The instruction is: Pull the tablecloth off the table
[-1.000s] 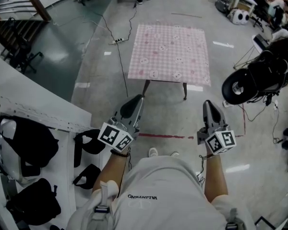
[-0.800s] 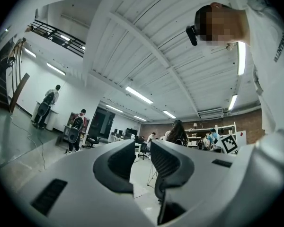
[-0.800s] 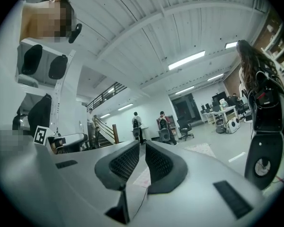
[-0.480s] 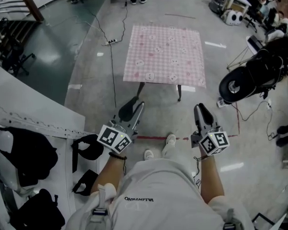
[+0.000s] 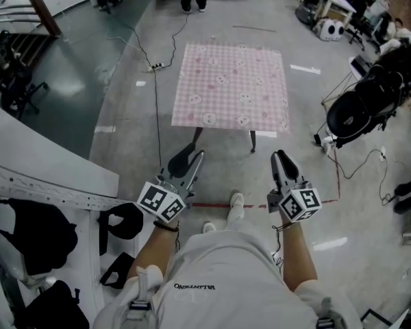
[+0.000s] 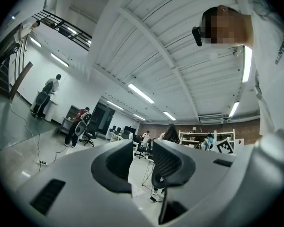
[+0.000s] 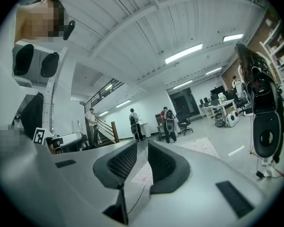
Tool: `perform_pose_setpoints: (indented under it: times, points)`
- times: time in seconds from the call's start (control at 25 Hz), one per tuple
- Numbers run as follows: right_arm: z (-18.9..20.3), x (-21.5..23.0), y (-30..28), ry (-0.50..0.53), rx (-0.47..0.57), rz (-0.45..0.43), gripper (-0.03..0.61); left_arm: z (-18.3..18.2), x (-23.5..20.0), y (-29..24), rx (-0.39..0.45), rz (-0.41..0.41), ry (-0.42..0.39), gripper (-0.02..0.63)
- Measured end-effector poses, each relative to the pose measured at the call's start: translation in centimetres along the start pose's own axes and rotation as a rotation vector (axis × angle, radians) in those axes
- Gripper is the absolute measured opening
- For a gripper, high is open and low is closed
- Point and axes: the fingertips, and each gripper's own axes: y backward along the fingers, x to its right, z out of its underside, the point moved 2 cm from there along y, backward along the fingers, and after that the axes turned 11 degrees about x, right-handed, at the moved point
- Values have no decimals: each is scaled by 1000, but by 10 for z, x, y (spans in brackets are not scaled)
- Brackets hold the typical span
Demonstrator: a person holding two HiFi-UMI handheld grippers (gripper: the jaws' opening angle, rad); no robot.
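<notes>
A pink checked tablecloth [image 5: 231, 86] covers a small table that stands on the floor ahead of me, with its near legs [image 5: 253, 141] showing under the cloth's edge. My left gripper [image 5: 190, 157] and right gripper [image 5: 282, 162] are held close to my body, well short of the table. Both point toward it. The left gripper [image 6: 142, 148] has its jaws close together with nothing between them, and so does the right gripper [image 7: 142, 148]. A strip of the cloth [image 7: 199, 146] shows past the right jaws.
A white counter [image 5: 48, 163] with black bags [image 5: 27, 228] runs along my left. Black speaker equipment [image 5: 359, 108] and cables stand right of the table. A cable [image 5: 157, 94] crosses the floor left of it. A red tape line [image 5: 212, 204] lies at my feet. People stand at the far end.
I have stepped forward, so the table sits a little nearer in the head view. Both grippers keep the same pose and the same jaw spacing.
</notes>
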Motion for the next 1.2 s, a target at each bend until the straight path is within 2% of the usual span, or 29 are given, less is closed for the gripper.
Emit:
perform_pose_setpoints:
  times: [0.36,0.56,1.0,1.2]
  points:
    - [9,42,-44,-36,-33,-30,81,26,-17,-49,-42,-13,26,112]
    - [22,72,-75,-102,-57,-59,81,51,-33,-82,-78,-34,40,112]
    - [75,151,-125,-304,-160,-99,83,138,-64,-141,-198,-106,115,112]
    - [108,173,-141,-381,-234,-125,84,176,-77,-156,-214,-163,184,112]
